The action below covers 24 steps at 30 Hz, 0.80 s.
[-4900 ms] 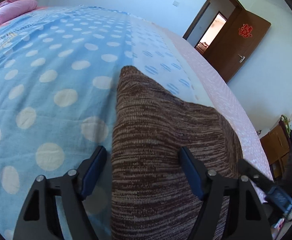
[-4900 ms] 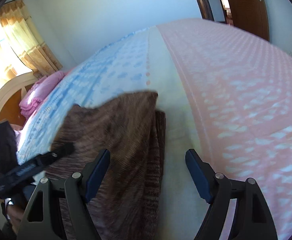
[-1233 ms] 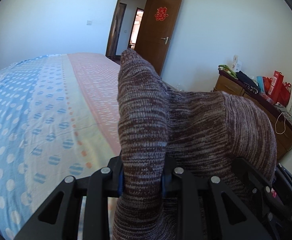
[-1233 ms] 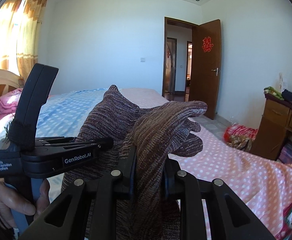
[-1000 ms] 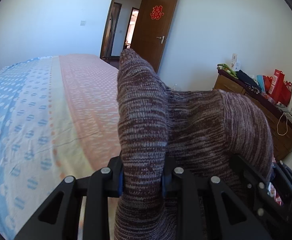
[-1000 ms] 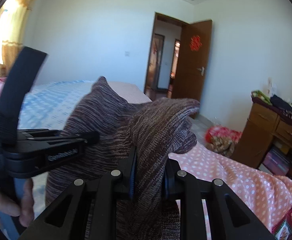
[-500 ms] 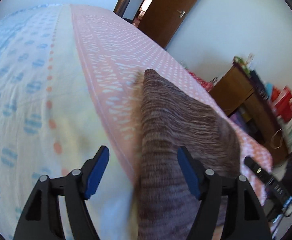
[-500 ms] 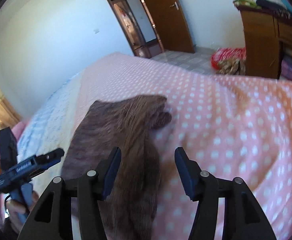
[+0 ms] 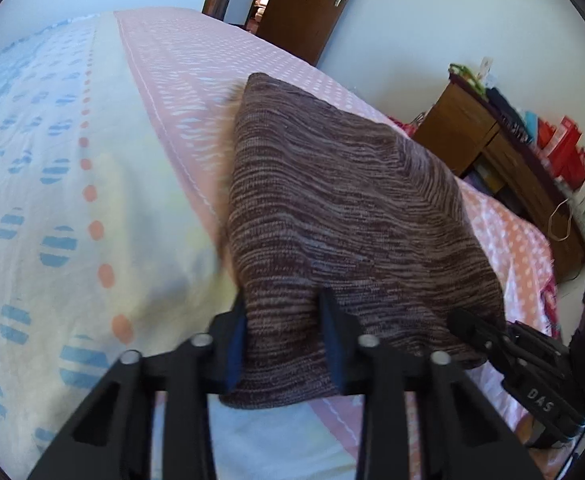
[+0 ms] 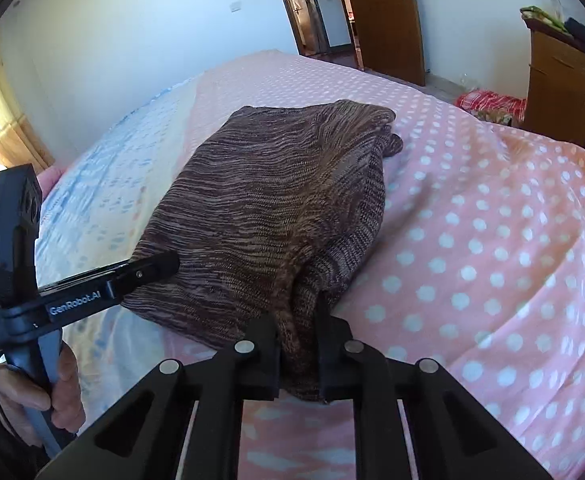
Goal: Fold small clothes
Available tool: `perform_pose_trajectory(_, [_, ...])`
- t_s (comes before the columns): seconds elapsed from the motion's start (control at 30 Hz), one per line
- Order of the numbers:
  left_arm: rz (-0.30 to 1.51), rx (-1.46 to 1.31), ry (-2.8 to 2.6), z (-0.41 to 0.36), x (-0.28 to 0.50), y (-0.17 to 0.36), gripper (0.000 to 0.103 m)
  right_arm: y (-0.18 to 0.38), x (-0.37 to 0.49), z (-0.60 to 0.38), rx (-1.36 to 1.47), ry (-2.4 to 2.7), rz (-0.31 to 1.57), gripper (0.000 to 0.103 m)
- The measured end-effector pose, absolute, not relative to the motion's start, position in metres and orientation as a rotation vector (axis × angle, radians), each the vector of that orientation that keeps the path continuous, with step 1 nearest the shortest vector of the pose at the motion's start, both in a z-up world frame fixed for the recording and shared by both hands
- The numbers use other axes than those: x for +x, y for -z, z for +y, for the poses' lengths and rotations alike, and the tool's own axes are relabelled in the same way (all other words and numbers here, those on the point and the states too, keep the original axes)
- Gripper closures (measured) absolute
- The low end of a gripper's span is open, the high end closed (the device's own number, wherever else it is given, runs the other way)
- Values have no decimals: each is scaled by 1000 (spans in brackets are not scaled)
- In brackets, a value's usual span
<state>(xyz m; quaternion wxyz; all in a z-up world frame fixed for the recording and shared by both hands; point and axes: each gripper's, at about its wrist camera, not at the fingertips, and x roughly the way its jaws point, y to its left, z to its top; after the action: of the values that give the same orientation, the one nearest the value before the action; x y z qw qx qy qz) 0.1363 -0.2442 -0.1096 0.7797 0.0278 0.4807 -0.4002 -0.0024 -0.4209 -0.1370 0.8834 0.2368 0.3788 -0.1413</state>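
We see the brown marled knit garment lying folded on the pink polka-dot bedspread, centre frame. Left gripper closing on its near edge, knit between the jaws; right gripper, at 6 o'clock, closing on a bunched fold, probably several layers. Soft, light, floppy; best taken at corners.

You're gripping a coarse, matt marled-brown knit garment. The bedsheet under it is smooth printed cotton-like cloth. Your gripper fingers are matt black plastic with shiny metal screw heads. The door and the dresser are semi-gloss brown wood.
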Motion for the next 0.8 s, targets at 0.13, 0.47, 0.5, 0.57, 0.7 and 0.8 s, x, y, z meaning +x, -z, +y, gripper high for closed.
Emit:
perform_pose_trajectory(0.13, [1015, 107, 830, -231, 124, 97, 85, 135, -12, -421, 514, 296, 798, 93])
perform_pose_trajectory(0.47, [914, 200, 653, -214, 110, 104, 41, 119, -47, -418, 470, 443, 677, 74])
perform_pose_trajectory(0.5, [887, 205, 637, -210, 106, 100, 37, 113, -53, -415, 445, 463, 658, 71])
perform_pose_trajectory(0.57, [823, 206, 591, -199, 98, 88, 24, 99, -66, -406, 390, 493, 618, 58])
perform_pose_trajectory(0.7, [755, 189, 564, -185, 84, 67, 12, 67, -82, -384, 264, 508, 544, 41])
perform_pose_trajectory(0.8, [676, 189, 563, -179, 67, 48, 4, 49, -92, -370, 203, 525, 489, 26])
